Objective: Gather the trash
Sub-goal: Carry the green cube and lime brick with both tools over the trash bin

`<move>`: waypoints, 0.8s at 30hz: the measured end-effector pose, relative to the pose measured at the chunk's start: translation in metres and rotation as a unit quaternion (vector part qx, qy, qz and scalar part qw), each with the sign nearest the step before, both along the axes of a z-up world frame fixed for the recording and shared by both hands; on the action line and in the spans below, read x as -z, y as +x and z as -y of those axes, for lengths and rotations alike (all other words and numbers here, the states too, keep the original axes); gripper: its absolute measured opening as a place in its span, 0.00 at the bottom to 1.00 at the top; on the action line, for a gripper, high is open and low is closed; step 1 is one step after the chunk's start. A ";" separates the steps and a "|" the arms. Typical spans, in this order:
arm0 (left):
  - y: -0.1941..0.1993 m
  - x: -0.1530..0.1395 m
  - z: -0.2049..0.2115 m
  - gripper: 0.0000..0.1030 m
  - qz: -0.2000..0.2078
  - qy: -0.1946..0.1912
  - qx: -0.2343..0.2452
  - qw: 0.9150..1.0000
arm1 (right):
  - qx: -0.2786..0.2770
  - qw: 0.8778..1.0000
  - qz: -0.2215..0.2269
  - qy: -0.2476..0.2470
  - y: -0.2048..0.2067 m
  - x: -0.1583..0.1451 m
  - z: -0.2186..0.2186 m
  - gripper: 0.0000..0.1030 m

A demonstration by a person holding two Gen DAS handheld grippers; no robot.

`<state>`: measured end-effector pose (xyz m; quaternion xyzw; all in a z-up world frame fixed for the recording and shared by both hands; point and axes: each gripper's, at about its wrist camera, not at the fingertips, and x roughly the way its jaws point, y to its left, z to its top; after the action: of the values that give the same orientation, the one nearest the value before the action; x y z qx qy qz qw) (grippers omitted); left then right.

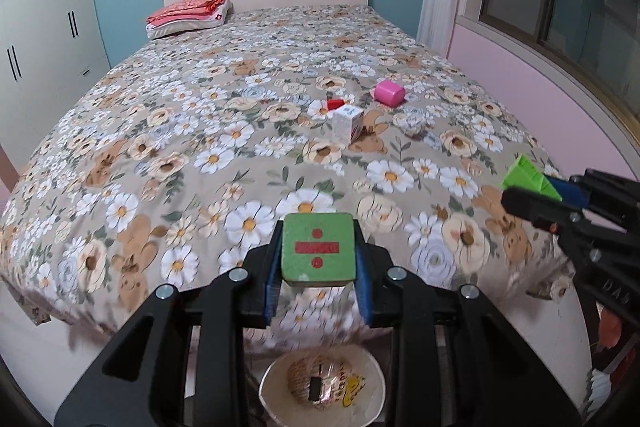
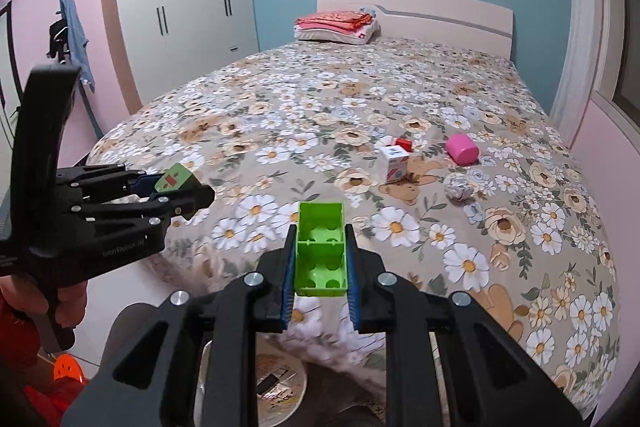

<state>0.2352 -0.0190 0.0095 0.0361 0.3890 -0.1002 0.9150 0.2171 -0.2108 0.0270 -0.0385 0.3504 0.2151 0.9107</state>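
- The bin (image 1: 322, 385) at six o'clock in the left wrist view is blurred, and the arms of the left hand-held gripper (image 1: 318, 255) cover both its sides; the print on the wrappers inside cannot be read.
- In the right wrist view the same bin (image 2: 280, 383) shows only as a sliver between the arms of the right hand-held gripper (image 2: 320, 255).
- The person's hand (image 2: 68, 303) at eight o'clock is cut off by the picture's edge.
- The crumpled paper ball (image 1: 414, 123) and the small red piece (image 1: 335, 103) are too small to identify further.
- The white carton (image 2: 394, 163) bears print too small to read.
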 end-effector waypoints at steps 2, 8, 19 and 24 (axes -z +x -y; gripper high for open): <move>-0.013 0.005 -0.007 0.30 -0.004 0.003 0.003 1.000 | -0.004 1.000 -0.004 0.005 -0.010 0.003 -0.005 0.23; -0.040 0.031 -0.024 0.30 -0.024 0.007 0.004 1.000 | -0.009 1.000 -0.024 -0.004 -0.029 0.021 -0.021 0.23; -0.067 0.111 -0.050 0.30 -0.092 0.022 -0.004 0.996 | -0.033 0.996 -0.080 -0.016 -0.053 0.080 -0.056 0.23; -0.073 0.154 -0.056 0.30 -0.131 0.030 -0.004 0.991 | -0.039 0.992 -0.121 -0.021 -0.059 0.118 -0.070 0.23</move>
<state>0.1621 0.0369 -0.1449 0.0487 0.5082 -0.0892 0.8552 0.1581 -0.1405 -0.0913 -0.0446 0.4605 0.2461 0.8517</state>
